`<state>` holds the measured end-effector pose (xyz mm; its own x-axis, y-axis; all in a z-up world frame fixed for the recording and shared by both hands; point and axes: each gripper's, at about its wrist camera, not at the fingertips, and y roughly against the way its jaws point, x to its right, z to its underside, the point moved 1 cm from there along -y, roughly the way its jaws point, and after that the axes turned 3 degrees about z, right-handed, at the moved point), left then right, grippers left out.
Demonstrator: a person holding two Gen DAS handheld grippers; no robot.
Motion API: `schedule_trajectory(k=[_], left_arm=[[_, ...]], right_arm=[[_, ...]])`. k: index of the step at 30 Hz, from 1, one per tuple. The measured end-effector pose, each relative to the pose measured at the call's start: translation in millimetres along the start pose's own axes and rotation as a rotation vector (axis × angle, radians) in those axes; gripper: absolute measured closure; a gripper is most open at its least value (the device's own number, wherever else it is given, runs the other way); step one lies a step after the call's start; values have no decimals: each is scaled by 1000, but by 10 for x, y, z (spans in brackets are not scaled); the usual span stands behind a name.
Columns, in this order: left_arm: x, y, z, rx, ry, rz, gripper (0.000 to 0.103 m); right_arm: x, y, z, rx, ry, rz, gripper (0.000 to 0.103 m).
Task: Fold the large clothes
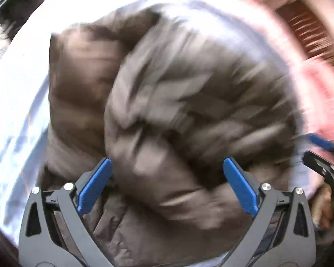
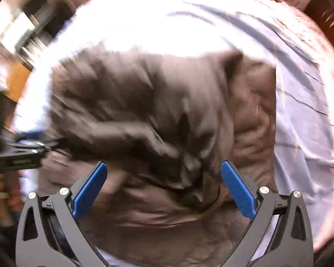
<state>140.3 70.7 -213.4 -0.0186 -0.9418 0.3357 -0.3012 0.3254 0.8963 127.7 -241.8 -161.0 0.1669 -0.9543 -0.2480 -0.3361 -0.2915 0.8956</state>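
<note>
A brown puffy jacket (image 1: 178,102) lies bunched in thick folds on a pale blue bed sheet (image 1: 17,93). Both views are motion-blurred. My left gripper (image 1: 167,166) is open, its blue pads wide apart just above the jacket's near part, holding nothing. My right gripper (image 2: 163,169) is also open and empty above the same jacket (image 2: 144,111). The right gripper shows at the right edge of the left wrist view (image 1: 325,155). The left gripper shows at the left edge of the right wrist view (image 2: 22,151).
The sheet (image 2: 300,115) spreads around the jacket. A pink blanket (image 1: 318,93) lies along the bed's far side beside a brown slatted headboard (image 1: 309,33). Wooden furniture (image 2: 17,82) stands beyond the bed.
</note>
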Motion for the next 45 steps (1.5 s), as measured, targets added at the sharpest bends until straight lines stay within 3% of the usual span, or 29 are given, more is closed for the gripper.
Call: schedule_trajectory(k=[3, 5, 7, 10, 12, 16, 18, 19, 20, 21, 22, 23, 25, 30, 34, 37, 40, 45], left_arm=[[-4, 348, -434, 120, -6, 42, 2], [-64, 293, -794, 128, 4, 37, 2], [-116, 56, -1066, 72, 46, 24, 2], [-198, -401, -1395, -94, 72, 51, 2], [-235, -621, -1564, -127, 89, 62, 2], [-268, -1009, -1764, -195, 112, 42, 2], [-277, -1192, -1834, -219, 115, 23, 2], [-284, -1234, -1850, -222, 115, 10, 6], [-301, -1271, -1836, -223, 118, -12, 36], [-330, -1333, -1818, -241, 128, -27, 54], [-358, -1380, -1791, -265, 153, 6, 74], [-390, -1390, -1778, -269, 172, 24, 82], [-384, -1294, -1806, -225, 164, 41, 86], [-291, -686, -1977, -15, 124, 83, 89], [-172, 95, -2062, 189, 72, 106, 89], [-54, 508, -1915, 296, -4, 83, 89], [10, 647, -1536, 320, -58, 44, 89], [-71, 733, -817, 285, -32, 147, 86]], right_arm=[[349, 34, -483, 29, -128, -80, 1], [667, -185, -747, -20, -222, -81, 1], [924, -481, -974, -88, -323, -111, 1], [1080, -956, -1221, -185, -399, -219, 1], [1039, -1200, -1308, -216, -420, -263, 1], [894, -1769, -1370, -348, -429, -263, 1], [849, -1927, -1378, -360, -437, -275, 11], [835, -1950, -1377, -359, -431, -259, 33], [826, -1955, -1375, -348, -412, -209, 54], [819, -1945, -1378, -329, -396, -192, 62], [816, -1903, -1381, -300, -388, -220, 73], [819, -1856, -1388, -279, -386, -228, 84], [808, -1706, -1444, -217, -381, -250, 89], [613, -1133, -1684, -10, -306, -234, 91], [362, -394, -1812, 252, -213, -321, 92], [194, -41, -1717, 355, -129, -345, 91], [55, 88, -1445, 359, -37, -317, 91], [69, 218, -808, 312, 4, -343, 91]])
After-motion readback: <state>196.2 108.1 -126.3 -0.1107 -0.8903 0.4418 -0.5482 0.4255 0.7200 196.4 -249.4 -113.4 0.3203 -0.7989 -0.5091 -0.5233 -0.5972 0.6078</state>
